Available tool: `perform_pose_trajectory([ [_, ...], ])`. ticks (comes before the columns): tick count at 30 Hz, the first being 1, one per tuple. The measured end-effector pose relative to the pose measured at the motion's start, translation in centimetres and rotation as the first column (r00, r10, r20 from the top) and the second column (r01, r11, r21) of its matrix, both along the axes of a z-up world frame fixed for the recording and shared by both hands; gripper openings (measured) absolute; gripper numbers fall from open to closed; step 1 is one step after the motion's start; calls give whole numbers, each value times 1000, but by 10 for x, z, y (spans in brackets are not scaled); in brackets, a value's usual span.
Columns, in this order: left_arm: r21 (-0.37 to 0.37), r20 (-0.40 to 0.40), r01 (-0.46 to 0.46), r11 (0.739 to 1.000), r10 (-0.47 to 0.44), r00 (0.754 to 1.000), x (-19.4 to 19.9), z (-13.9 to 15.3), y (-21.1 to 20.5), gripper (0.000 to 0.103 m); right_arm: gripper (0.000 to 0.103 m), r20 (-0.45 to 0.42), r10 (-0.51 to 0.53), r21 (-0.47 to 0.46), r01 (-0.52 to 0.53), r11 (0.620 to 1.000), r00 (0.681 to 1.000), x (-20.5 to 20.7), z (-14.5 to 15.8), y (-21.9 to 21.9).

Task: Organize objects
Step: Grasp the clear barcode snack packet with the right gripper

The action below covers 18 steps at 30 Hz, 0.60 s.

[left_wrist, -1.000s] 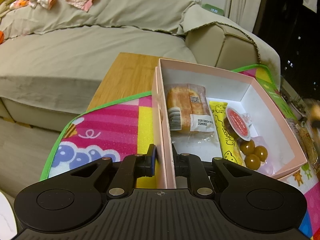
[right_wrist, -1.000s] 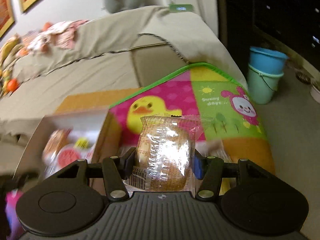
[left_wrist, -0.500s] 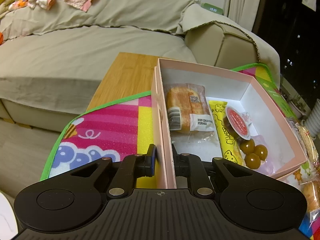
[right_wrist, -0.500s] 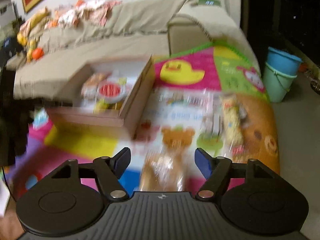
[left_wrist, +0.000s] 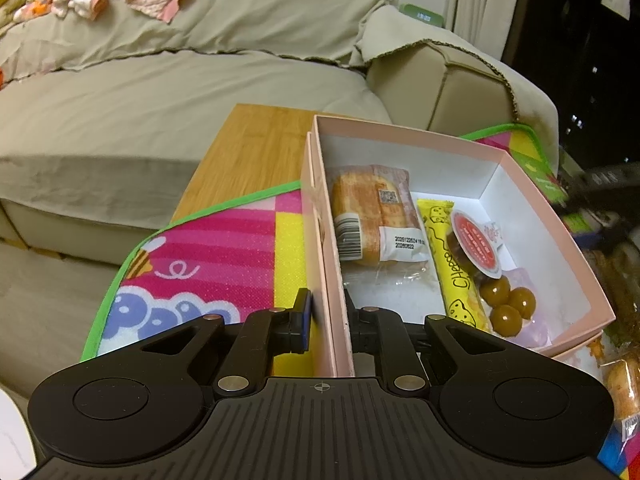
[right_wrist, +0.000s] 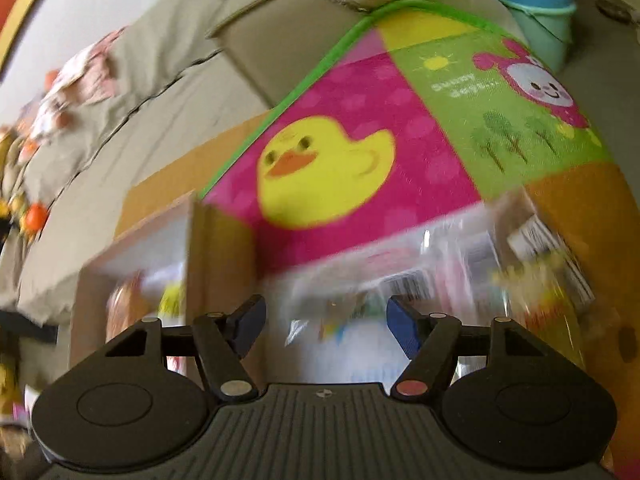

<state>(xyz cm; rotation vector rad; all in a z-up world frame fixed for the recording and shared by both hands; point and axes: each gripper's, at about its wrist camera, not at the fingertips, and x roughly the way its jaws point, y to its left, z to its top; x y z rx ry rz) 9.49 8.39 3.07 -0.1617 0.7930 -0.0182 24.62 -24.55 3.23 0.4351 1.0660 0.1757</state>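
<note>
Left claw (left_wrist: 326,326) pinches pink box (left_wrist: 404,134) wall; snacks inside; right claw (right_wrist: 322,330) open, empty.

My left gripper (left_wrist: 325,322) is matt black plastic with a ribbed palm and small shiny metal pins, its pads on the smooth matt pink cardboard box (left_wrist: 516,168), white inside. The bread packet (left_wrist: 374,216) and yellow cheese stick (left_wrist: 448,256) wear glossy plastic film. Beneath lies a woven, printed mat (left_wrist: 208,256) on satiny wood table (left_wrist: 256,148); the sofa (left_wrist: 160,92) is dull cloth.
</note>
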Motion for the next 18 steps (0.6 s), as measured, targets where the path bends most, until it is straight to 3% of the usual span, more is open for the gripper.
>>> perform_pose_trajectory([
  [7, -5, -3, -2, 1000, 2, 1000, 2, 0, 1, 16, 73, 83, 23, -122, -12, 992, 996, 58, -8, 6],
  [13, -3, -4, -1, 1000, 1, 1000, 3, 0, 0, 16, 73, 98, 154, -264, -123, 957, 983, 51, -6, 24],
  [17, -3, -4, -3, 1000, 3, 1000, 4, -1, 1, 16, 55, 109, 234, -355, -182, 917, 966, 24, -5, 28],
  [18, -3, -4, -5, 1000, 5, 1000, 4, -1, 1, 16, 45, 111, 256, -389, -195, 900, 960, 16, -5, 30],
])
